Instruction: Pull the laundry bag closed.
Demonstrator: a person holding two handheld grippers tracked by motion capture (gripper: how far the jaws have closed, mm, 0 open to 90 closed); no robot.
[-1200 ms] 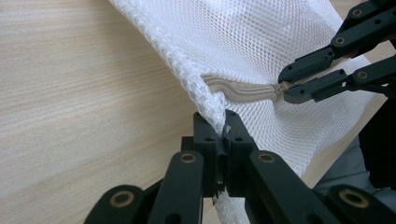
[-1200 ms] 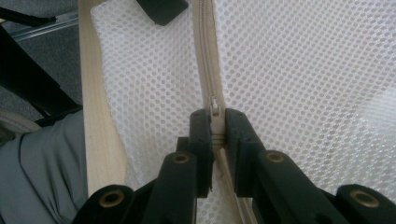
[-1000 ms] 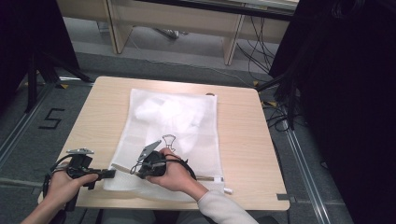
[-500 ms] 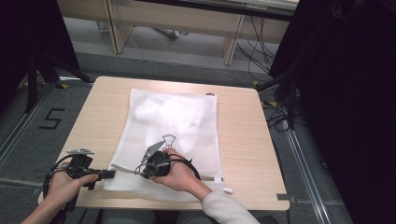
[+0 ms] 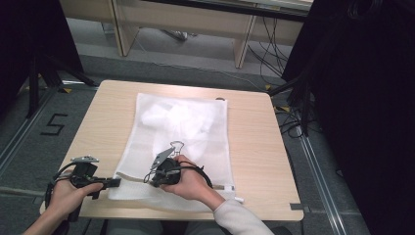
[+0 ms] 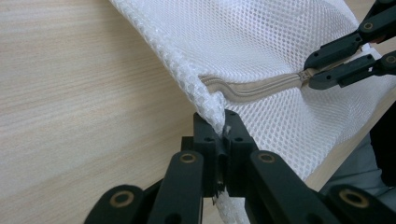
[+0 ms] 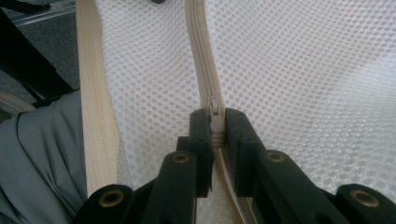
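Mesh laundry bag (image 5: 183, 132) lies flat mid-table (image 5: 254, 147), zipper edge toward person at 6 o'clock. Left gripper (image 6: 219, 133) clamps bag corner, likely anchoring fabric taut. Right gripper (image 7: 215, 126), at 3 o'clock from left, pinches zipper pull (image 7: 214, 109), probably to run zipper (image 6: 261, 87).

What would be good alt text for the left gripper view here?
The left gripper is shut on the corner of a white mesh laundry bag lying on a light wooden table. A beige zipper runs from that corner toward the upper right, where the right gripper pinches the zipper pull.
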